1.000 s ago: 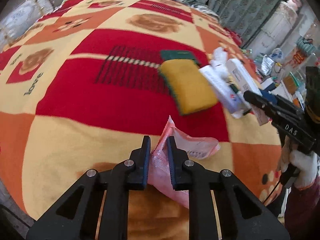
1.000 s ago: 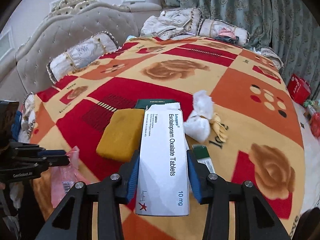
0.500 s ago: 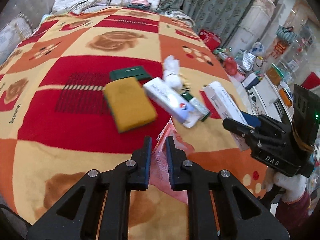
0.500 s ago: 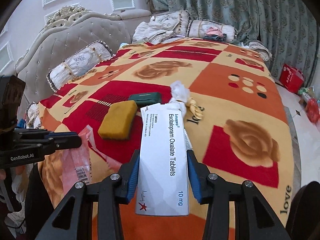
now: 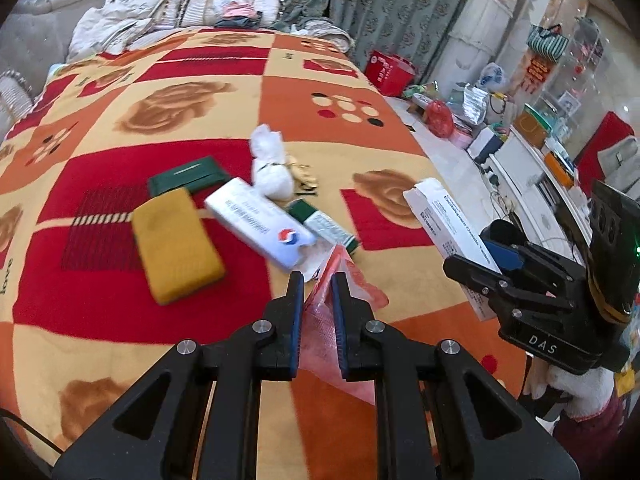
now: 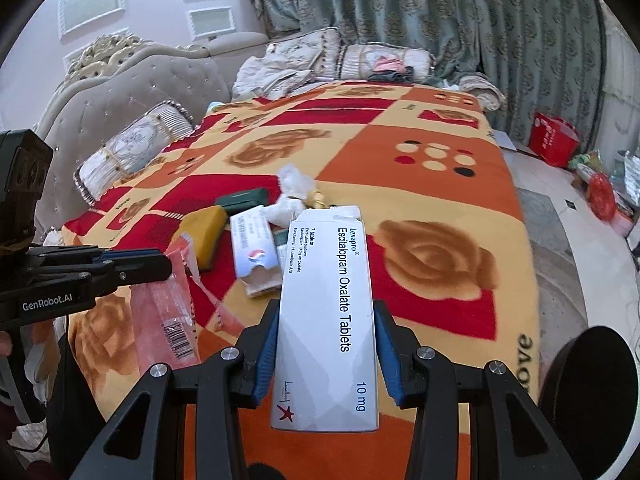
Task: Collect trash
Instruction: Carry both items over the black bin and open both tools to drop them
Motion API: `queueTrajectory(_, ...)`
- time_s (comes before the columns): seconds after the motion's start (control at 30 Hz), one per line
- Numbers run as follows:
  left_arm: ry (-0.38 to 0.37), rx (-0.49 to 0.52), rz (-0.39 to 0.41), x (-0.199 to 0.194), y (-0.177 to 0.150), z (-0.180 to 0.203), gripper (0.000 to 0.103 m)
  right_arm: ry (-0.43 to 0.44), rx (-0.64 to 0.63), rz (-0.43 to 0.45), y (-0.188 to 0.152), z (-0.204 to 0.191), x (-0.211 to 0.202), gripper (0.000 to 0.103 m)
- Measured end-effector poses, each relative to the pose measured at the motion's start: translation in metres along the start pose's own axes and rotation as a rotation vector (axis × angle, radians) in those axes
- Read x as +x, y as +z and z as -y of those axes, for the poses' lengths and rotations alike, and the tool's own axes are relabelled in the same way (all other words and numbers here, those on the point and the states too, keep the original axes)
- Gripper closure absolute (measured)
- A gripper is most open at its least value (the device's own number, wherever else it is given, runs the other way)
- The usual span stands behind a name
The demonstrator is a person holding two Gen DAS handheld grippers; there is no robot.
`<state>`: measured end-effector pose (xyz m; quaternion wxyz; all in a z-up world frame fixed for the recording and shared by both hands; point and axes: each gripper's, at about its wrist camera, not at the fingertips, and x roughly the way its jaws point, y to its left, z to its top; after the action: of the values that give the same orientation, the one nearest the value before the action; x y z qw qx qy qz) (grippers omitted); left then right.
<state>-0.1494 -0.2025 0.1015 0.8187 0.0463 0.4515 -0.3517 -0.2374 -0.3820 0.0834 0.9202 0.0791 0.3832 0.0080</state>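
My left gripper [image 5: 316, 280] is shut on a pink plastic bag [image 5: 320, 332], held above the bed's near edge; the bag also shows in the right wrist view [image 6: 164, 320]. My right gripper [image 6: 324, 312] is shut on a white tablet box [image 6: 328, 312], held above the bedspread; the box also shows at the right of the left wrist view [image 5: 448, 224]. On the bedspread [image 5: 120, 312] lie a yellow sponge [image 5: 176, 244], a green case [image 5: 186, 174], a white carton [image 5: 260, 222], a crumpled white tissue [image 5: 272, 168] and a small green-white pack [image 5: 324, 228].
Pillows [image 6: 132, 152] and a tufted headboard [image 6: 132, 92] stand at the bed's far left. Curtains [image 6: 440, 12] hang behind. A red bag [image 5: 390, 66] and cluttered items [image 5: 472, 116] sit on the floor to the right of the bed.
Both grippers have pulled back from the bed and swung right, each keeping its hold. The trash pile now sits further away and more to the left in both views.
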Motion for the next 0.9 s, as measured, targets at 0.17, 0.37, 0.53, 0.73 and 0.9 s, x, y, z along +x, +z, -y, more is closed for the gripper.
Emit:
queueTrajectory(0.17, -0.015, 0.018, -0.004, 0.014, 0.009, 0.02, 0.091, -0.025, 0.039, 0.008, -0.007, 0.022, -0.01, 0.06)
queueTrajectory(0.37, -0.041, 0.024, -0.019, 0.033, 0.019, 0.042, 0.091, -0.058, 0.089, 0.014, -0.015, 0.049, -0.022, 0.06)
queueTrajectory(0.53, -0.061, 0.034, -0.029, 0.047, 0.026, 0.061, 0.091, -0.083, 0.129, 0.017, -0.023, 0.071, -0.03, 0.06)
queueTrajectory(0.73, -0.089, 0.06, -0.037, 0.062, 0.036, 0.09, 0.091, -0.118, 0.188, 0.022, -0.031, 0.101, -0.04, 0.06)
queueTrajectory(0.9, -0.108, 0.088, -0.043, 0.076, 0.043, 0.116, 0.091, -0.149, 0.234, 0.027, -0.039, 0.125, -0.05, 0.06)
